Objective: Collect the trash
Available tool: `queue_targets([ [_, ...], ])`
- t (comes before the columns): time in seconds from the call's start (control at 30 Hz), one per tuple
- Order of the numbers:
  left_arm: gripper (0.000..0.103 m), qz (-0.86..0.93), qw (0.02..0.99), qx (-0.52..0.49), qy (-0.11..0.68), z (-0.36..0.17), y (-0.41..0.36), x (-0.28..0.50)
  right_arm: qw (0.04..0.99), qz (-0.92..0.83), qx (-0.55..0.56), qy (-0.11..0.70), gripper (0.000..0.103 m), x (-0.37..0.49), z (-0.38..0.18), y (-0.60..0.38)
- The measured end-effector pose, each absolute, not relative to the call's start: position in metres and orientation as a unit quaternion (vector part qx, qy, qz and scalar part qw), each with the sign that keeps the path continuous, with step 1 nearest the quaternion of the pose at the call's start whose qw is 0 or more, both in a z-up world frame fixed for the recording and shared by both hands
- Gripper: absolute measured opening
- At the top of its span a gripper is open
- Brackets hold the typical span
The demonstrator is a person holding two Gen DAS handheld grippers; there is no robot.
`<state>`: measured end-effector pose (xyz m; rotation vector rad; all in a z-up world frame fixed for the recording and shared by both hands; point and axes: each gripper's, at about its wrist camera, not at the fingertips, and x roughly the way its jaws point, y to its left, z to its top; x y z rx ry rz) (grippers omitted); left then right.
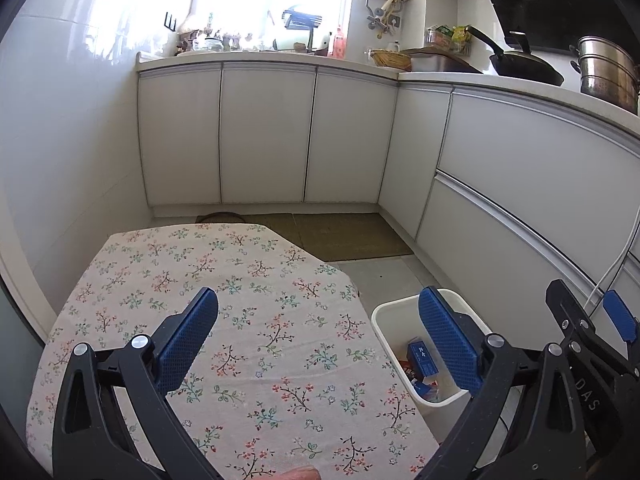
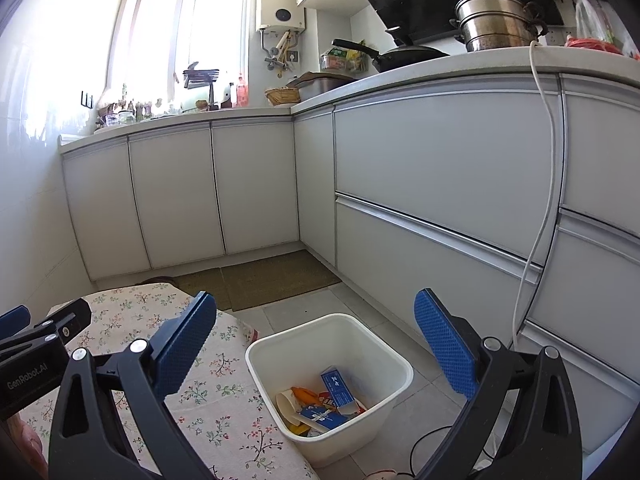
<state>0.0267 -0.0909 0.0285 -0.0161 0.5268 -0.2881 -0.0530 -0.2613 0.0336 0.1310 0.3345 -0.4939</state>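
Left gripper [image 1: 318, 334]: jaws spread wide apart, nothing between them, held above the table.
Left gripper pads [image 1: 188, 342]: blue, ribbed, one on each side of the view.
Right gripper [image 2: 316, 342]: jaws likewise spread wide, gripping nothing, held above the bin and the floor.
Right gripper pads [image 2: 446, 348]: blue, same ribbed face.
Table [image 1: 224, 280]: directly below and ahead of the left gripper, covered with a flowered cloth; below and left of the right gripper in the right wrist view.
Bin [image 2: 372, 340]: white, square, open-topped, standing on the floor just beside the table edge; below and slightly ahead of the right gripper, between its fingers in that view; to the right of the left gripper, partly hidden behind its right finger.
Trash [image 2: 324, 404]: lying in the bottom of the bin, a jumble of blue cartons, a pale cup on its side, and orange and red scraps.
Blue carton [image 1: 422, 358]: visible inside the bin from the left wrist view, just left of the right finger.
Mat [image 2: 276, 276]: greenish, on the floor ahead of both grippers, against the cabinets.
Cabinets [image 2: 436, 176]: white doors and drawers, ahead and to the right.
Cord [image 2: 538, 184]: white, hanging from the counter down the drawer fronts, right of the right gripper.
Pot [image 2: 494, 22]: steel, on the counter, high to the right.
Pan [image 2: 400, 56]: black, on the counter just left of the pot.
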Motion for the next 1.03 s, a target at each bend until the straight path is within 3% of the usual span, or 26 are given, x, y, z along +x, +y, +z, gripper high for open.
queue_targets([
  [0.23,0.095,-0.148,0.956,0.003,0.254,0.0271,-0.0942,0.0273,0.953,-0.244,0.066,0.168,0.096,-0.0520,0.0333,-0.2630],
  [0.7,0.080,-0.177,0.952,0.000,0.249,0.0239,-0.0970,0.0277,0.952,-0.244,0.066,0.171,0.096,-0.0516,0.0320,-0.2642],
  [0.77,0.081,-0.174,0.952,0.002,0.250,0.0243,-0.0973,0.0281,0.952,-0.245,0.065,0.171,0.096,-0.0522,0.0321,-0.2641],
  [0.9,0.096,-0.167,0.953,0.001,0.253,0.0256,-0.0977,0.0287,0.952,-0.246,0.066,0.170,0.096,-0.0528,0.0318,-0.2641],
  [1.03,0.096,-0.160,0.953,0.003,0.257,0.0249,-0.0984,0.0286,0.952,-0.246,0.066,0.171,0.096,-0.0528,0.0319,-0.2646],
])
